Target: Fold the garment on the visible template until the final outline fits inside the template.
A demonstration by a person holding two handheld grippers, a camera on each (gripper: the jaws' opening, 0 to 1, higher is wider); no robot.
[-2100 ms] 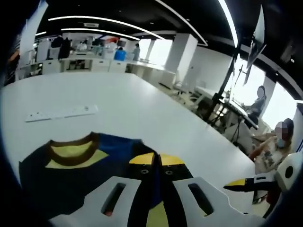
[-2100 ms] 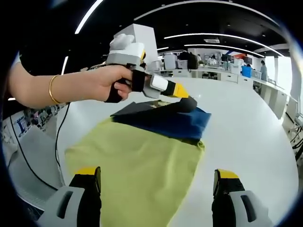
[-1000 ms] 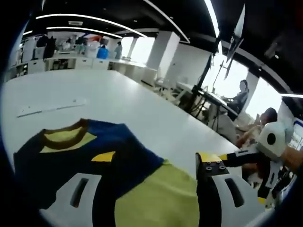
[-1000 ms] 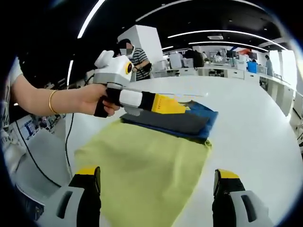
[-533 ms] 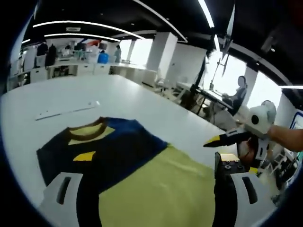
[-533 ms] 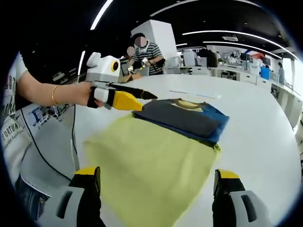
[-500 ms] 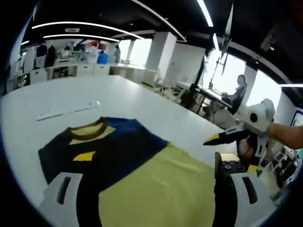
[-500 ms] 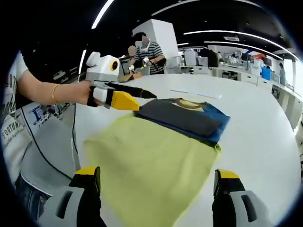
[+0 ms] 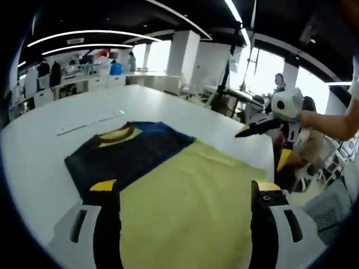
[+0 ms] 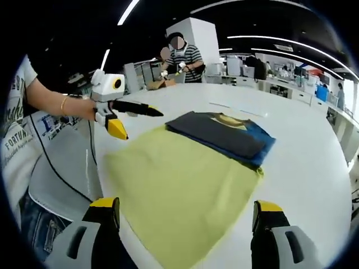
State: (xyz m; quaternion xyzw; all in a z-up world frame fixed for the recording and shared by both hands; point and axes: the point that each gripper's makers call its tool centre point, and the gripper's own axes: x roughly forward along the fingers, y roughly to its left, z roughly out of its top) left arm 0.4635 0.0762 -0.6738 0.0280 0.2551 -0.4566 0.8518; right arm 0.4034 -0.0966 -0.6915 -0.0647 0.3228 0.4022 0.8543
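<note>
Garment [image 9: 132,157] lies free; both grippers' fingers [image 10: 106,206] spread wide, empty.

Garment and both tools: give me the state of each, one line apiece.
Garment: lying flat on the table, dark top part folded over the yellow part, held by neither tool.
Left tool: open, off the cloth.
Right tool: open, above the yellow hem.
</note>
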